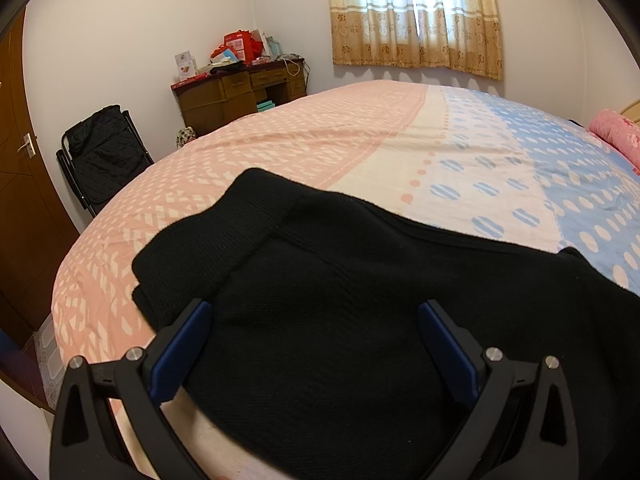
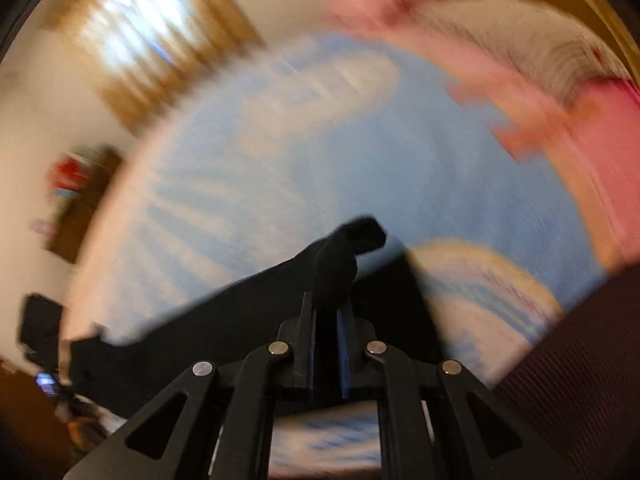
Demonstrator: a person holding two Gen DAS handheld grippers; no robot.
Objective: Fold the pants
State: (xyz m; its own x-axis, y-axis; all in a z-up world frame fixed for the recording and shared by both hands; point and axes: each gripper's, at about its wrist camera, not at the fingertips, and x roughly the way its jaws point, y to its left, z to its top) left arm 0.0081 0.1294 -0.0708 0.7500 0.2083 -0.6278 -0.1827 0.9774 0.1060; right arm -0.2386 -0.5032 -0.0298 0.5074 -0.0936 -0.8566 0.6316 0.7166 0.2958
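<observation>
Black knit pants point(image 1: 328, 304) lie on the bed, their ribbed waistband point(image 1: 224, 232) at the upper left in the left wrist view. My left gripper point(image 1: 316, 312) is open, its blue-padded fingers point(image 1: 184, 352) spread just above the pants near the waistband, holding nothing. In the right wrist view, which is motion-blurred, my right gripper point(image 2: 326, 308) is shut on a bunched end of the pants point(image 2: 344, 252), lifted above the bed, with the rest of the black fabric trailing down to the left.
The bed point(image 1: 360, 140) has a pink, white and blue patterned sheet. A pink quilt point(image 1: 618, 136) lies at the right. A wooden desk point(image 1: 240, 92) with clutter, a black folding chair point(image 1: 104, 152) and a door point(image 1: 20, 160) stand past the bed's left edge. A curtained window point(image 1: 416, 12) is behind.
</observation>
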